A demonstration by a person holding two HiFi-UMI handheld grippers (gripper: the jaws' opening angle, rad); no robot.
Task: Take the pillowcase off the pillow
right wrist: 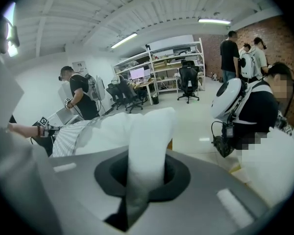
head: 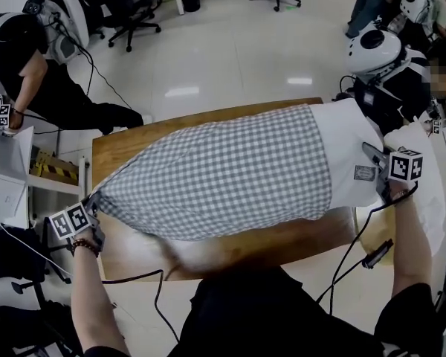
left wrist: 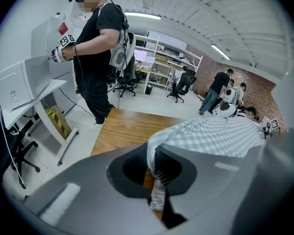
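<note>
My left gripper (head: 91, 201) is pinching the grey-checked fabric pillowcase (head: 223, 173) at eight o'clock; my right gripper (head: 373, 158) is clamping the half-bared plump white pillow (head: 346, 143) at three o'clock on the wooden table (head: 282, 244).

left claw (head: 91, 199) clamped, right claw (head: 372, 156) clamped

Glossy white floor (head: 230, 43), office chairs (head: 137, 10), shelving (right wrist: 161, 58), seemingly brick wall (right wrist: 277, 38), ceiling strip lights (right wrist: 123, 40).

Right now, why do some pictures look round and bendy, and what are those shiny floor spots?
Left gripper view and right gripper view: a wide lens bends the room and darkens the corners. Head view: light glares as bright patches off the glossy white floor.
</note>
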